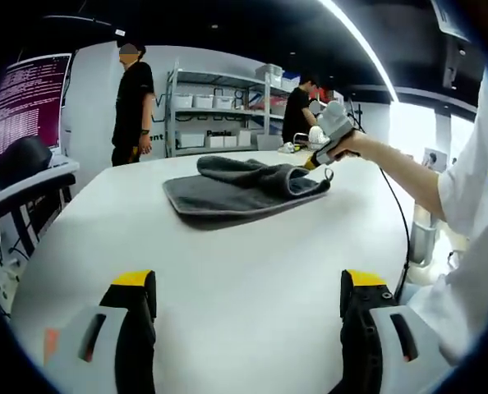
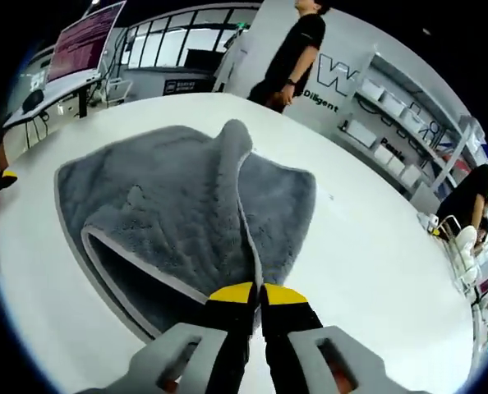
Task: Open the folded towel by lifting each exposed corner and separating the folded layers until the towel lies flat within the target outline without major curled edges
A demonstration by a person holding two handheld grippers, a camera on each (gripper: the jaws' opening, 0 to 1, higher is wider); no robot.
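A grey towel lies folded and rumpled on the white table, at its far middle. My left gripper stands open low over the near part of the table, well short of the towel, with nothing between its yellow-tipped jaws. The right gripper, held in a hand with a white sleeve, reaches in from the right to the towel's right corner. In the right gripper view the towel spreads ahead with a raised ridge down its middle, and my right gripper is shut on its near edge.
Two people in black stand past the table's far edge, one at the left and one by the metal shelving with white bins. A screen and a desk stand at the left. A cable hangs off the table's right side.
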